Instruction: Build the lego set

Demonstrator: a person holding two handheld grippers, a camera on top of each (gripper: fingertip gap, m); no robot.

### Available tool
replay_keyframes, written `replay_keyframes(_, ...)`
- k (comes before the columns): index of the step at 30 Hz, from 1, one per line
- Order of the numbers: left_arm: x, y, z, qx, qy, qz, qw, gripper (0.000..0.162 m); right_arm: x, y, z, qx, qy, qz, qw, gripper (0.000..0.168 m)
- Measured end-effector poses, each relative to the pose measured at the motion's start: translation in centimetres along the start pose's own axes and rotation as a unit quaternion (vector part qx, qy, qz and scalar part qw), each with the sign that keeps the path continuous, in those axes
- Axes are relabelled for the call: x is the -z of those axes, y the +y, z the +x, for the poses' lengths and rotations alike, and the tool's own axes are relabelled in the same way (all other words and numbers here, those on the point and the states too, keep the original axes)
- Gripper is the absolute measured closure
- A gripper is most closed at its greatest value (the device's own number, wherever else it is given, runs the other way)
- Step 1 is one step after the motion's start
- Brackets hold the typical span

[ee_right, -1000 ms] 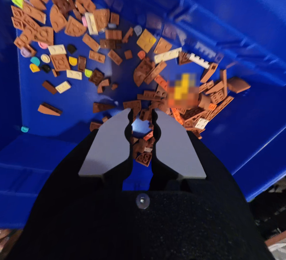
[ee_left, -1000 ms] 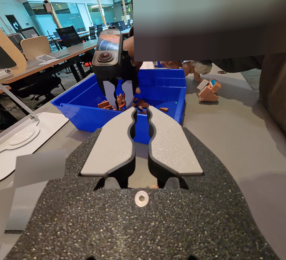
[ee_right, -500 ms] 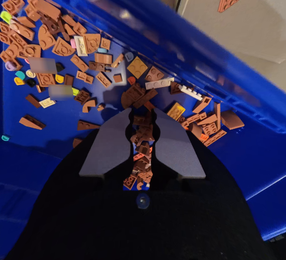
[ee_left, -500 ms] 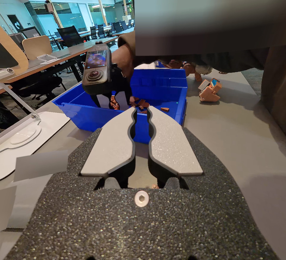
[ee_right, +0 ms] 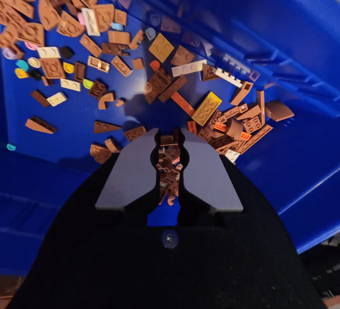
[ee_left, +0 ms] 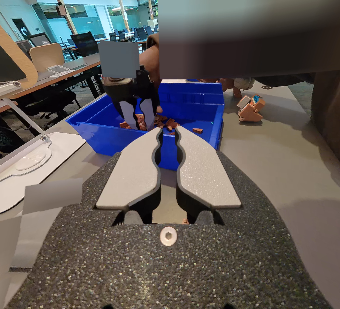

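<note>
A blue bin (ee_left: 117, 140) on the grey table (ee_left: 257, 162) holds loose Lego pieces (ee_left: 165, 122), mostly brown. My left gripper (ee_left: 168, 131) hovers over the table just in front of the bin, its fingers a narrow gap apart and empty. My right gripper (ee_left: 140, 127) points down into the bin. In the right wrist view, the right gripper (ee_right: 169, 131) has its fingers slightly apart with the tips in a heap of brown pieces (ee_right: 230, 134). Brown pieces show in the gap; I cannot tell whether any is pinched. A yellow brick (ee_right: 207, 108) lies on the heap.
A partly built brown model (ee_left: 250, 108) lies on the table right of the bin. A white flat stand base (ee_left: 36, 158) sits at the left. A person's sleeve (ee_left: 149, 61) reaches over the bin. The bin wall (ee_right: 276, 33) rises close on the right.
The right gripper has shifted inside the bin and now stands more upright, tips in the heap of brown pieces. Its finger gap looks slightly narrower. The left gripper has stayed put.
</note>
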State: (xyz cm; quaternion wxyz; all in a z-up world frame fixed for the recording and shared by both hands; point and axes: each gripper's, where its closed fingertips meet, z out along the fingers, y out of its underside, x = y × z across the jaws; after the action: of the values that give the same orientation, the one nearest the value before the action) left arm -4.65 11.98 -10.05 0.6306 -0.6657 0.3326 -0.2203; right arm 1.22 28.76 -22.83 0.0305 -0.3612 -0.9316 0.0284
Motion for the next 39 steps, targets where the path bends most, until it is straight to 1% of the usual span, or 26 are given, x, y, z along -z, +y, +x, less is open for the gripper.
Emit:
replay_keyframes(5, 0.2, -0.2, -0.3, 0.006, -0.004, 0.006, 1.000, 0.150, 1.4, -0.2, -1.7, -0.002, -0.002, 0.018, 1.000, 0.150)
replay_keyframes(14, 0.5, -0.2, -0.8, 0.012, -0.011, 0.010, 1.000, 0.150, 5.0, 2.5, -4.2, -0.032, 0.029, 0.027, 0.999, 0.148)
replay_keyframes(21, 0.4, 0.0, -0.8, 0.014, -0.010, 0.008, 1.000, 0.150, 6.8, 4.3, -6.0, -0.062, 0.037, 0.025, 0.997, 0.146)
replay_keyframes(25, 0.4, -0.2, -0.7, 0.015, -0.009, 0.010, 1.000, 0.150, 8.0, 4.5, -8.9, -0.078, 0.041, 0.045, 0.995, 0.145)
replay_keyframes(30, 0.3, -0.3, -0.4, 0.014, -0.003, 0.012, 1.000, 0.150, 9.7, 4.2, -12.0, -0.111, 0.076, 0.087, 0.987, 0.143)
replay_keyframes(33, 0.2, -0.2, -0.3, 0.016, -0.002, 0.012, 1.000, 0.150, 10.3, 4.2, -12.9, -0.126, 0.093, 0.101, 0.982, 0.143)
replay_keyframes(39, 0.1, -0.1, -0.2, 0.017, -0.002, 0.009, 1.000, 0.150, 10.4, 4.7, -13.3, -0.140, 0.103, 0.096, 0.980, 0.143)
